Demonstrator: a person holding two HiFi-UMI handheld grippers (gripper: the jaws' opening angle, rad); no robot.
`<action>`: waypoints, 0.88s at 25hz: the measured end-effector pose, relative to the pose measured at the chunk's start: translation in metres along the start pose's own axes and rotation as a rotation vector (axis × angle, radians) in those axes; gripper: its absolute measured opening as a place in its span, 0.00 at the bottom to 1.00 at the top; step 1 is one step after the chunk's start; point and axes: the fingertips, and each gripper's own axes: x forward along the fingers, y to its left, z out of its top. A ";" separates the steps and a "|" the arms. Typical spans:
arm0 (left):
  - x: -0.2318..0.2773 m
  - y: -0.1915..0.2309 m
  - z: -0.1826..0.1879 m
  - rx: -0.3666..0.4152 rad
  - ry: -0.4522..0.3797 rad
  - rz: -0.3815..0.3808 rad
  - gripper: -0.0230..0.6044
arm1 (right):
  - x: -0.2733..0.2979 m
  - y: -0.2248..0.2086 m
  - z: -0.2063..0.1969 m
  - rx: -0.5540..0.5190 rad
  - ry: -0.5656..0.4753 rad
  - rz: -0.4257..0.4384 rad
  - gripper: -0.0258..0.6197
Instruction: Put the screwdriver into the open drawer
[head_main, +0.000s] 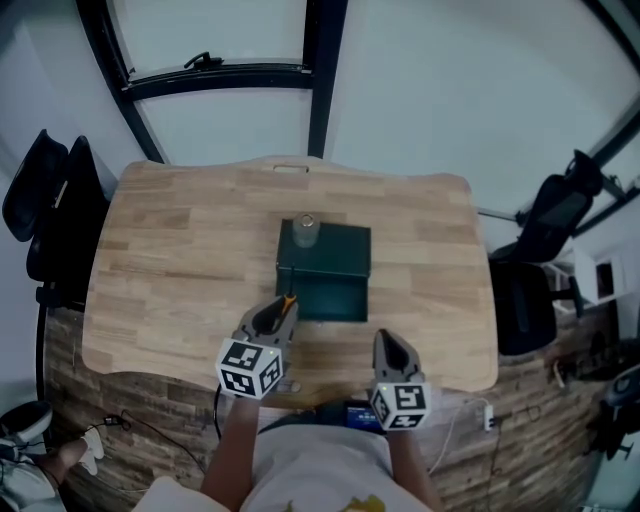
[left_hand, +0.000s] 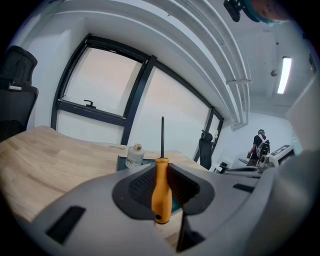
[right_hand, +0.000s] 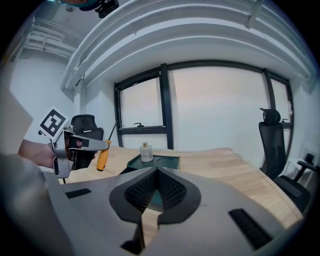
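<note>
A screwdriver (left_hand: 161, 192) with an orange handle and a thin dark shaft stands upright between the jaws of my left gripper (left_hand: 161, 169), which is shut on the handle. In the head view the left gripper (head_main: 277, 316) hovers just in front of the open drawer (head_main: 331, 298) of a dark green box (head_main: 343, 251), left of its middle. The right gripper view shows the orange handle (right_hand: 103, 156) hanging below the left gripper's jaws. My right gripper (head_main: 386, 342) is near the table's front edge, right of the drawer, shut with nothing in it (right_hand: 157, 172).
A small clear bottle (head_main: 305, 229) with a metal cap stands on top of the green box. The wooden table (head_main: 180, 260) has bare surface on both sides of the box. Black office chairs (head_main: 45, 200) stand to the left and right (head_main: 545, 215) of the table.
</note>
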 end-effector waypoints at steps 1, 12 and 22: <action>0.000 0.001 -0.001 0.005 0.003 0.002 0.16 | 0.001 -0.001 0.000 -0.003 -0.008 -0.004 0.04; 0.012 0.012 -0.005 0.050 0.033 0.025 0.16 | 0.022 0.000 0.014 -0.002 -0.019 0.020 0.04; 0.031 0.028 -0.004 0.038 0.054 0.044 0.16 | 0.051 -0.009 0.018 0.002 -0.005 0.033 0.04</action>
